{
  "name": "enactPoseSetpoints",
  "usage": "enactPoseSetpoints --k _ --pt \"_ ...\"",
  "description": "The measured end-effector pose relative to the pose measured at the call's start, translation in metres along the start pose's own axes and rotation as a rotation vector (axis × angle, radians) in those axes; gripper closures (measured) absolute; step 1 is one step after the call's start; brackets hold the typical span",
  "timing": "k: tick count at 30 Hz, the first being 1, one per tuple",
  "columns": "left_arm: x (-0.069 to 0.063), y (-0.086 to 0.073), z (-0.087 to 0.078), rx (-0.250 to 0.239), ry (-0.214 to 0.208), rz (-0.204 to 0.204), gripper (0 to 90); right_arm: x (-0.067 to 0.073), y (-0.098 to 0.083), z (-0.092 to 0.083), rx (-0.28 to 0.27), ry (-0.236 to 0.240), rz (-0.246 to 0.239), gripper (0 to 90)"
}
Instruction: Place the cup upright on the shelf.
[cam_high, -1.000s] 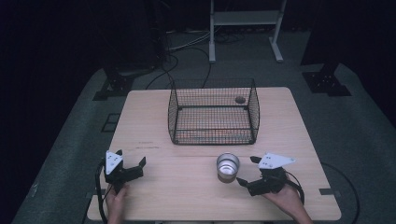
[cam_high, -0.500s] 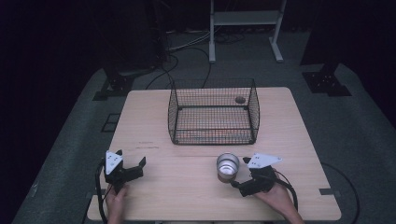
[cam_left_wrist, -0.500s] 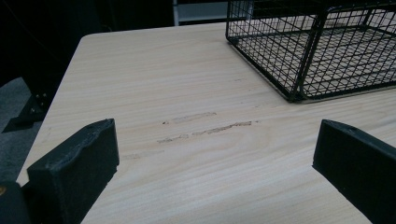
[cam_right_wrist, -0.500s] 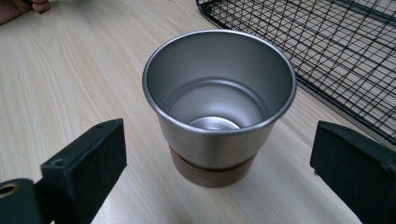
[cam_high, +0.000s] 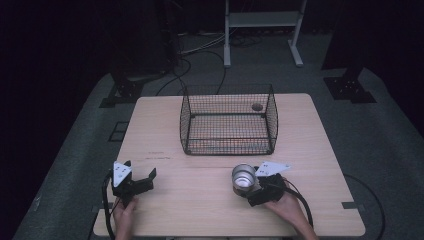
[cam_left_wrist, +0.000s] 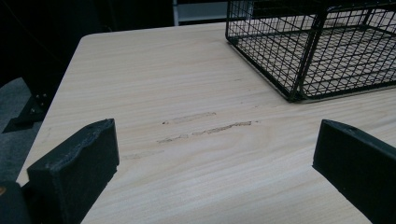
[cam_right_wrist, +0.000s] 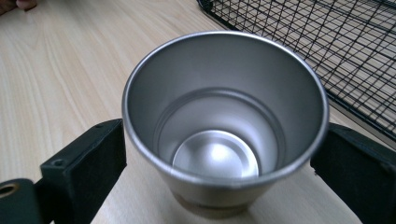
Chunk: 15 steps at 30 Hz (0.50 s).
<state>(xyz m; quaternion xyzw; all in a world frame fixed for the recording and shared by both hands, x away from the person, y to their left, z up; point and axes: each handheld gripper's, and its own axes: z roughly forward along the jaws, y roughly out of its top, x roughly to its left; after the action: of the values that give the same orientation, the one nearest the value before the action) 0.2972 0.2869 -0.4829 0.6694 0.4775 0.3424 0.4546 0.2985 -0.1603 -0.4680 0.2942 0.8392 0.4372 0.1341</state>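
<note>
A shiny metal cup (cam_high: 243, 178) stands upright and empty on the wooden table (cam_high: 190, 210), just in front of the wire basket (cam_high: 227, 147). My right gripper (cam_high: 246, 186) is open, one jaw on each side of the cup (cam_right_wrist: 219, 140), close to its walls; the cup rests on the table. My left gripper (cam_high: 139, 172) is open near the front left of the table, with bare wood between its jaws (cam_left_wrist: 215, 149).
The black wire basket (cam_left_wrist: 299, 88) sits at the table's middle back and looks empty; its mesh (cam_right_wrist: 355, 56) lies just beyond the cup. A cable trails from each gripper toward the front edge. Dark floor, stands and cables surround the table.
My right gripper has slid left toward the cup, and its jaws now stand around it. The left gripper and the basket have not moved.
</note>
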Motion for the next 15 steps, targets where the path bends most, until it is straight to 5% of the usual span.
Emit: enactPoseSetpoints --k 15 --pt "0.0002 0.0001 0.0000 0.000 0.000 -0.002 0.0 0.0023 0.0039 0.0043 0.003 -0.019 -0.027 18.0"
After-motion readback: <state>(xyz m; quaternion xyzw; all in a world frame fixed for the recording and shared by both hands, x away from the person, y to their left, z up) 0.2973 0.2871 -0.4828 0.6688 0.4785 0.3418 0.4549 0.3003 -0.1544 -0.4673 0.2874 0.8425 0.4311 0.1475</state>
